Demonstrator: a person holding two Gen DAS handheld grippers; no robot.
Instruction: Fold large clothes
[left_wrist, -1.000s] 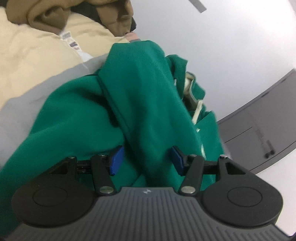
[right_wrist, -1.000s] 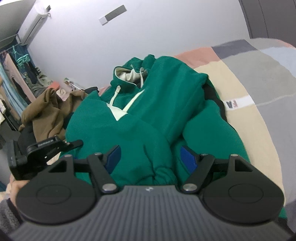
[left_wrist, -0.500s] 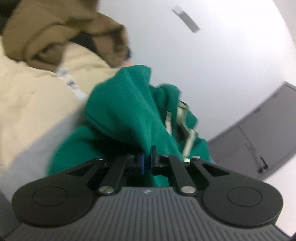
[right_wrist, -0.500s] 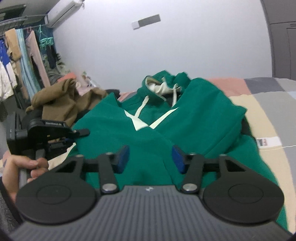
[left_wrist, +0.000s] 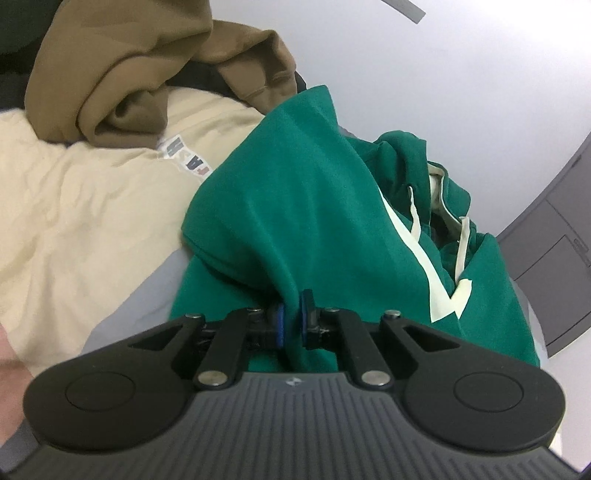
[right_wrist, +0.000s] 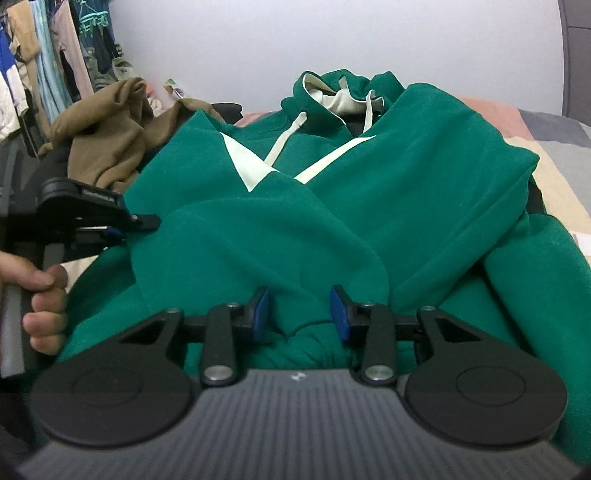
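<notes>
Two grippers work one green hoodie (right_wrist: 369, 192), which lies heaped on the bed (left_wrist: 74, 206) with its hood toward the wall. On the left, the left gripper (left_wrist: 291, 319) is clamped on a pinched ridge of the hoodie's fabric, pads nearly together. To the right, the right gripper (right_wrist: 299, 314) has just been closing; its pads stand apart around a bunched fold at the near hem and do not yet press it. To do this step well, I judge the right should bite a full thickness of cloth before either hand lifts, so both edges rise evenly. Count: one green hoodie, one brown garment (right_wrist: 107, 140) beside it, two white drawstrings (right_wrist: 286, 138).
</notes>
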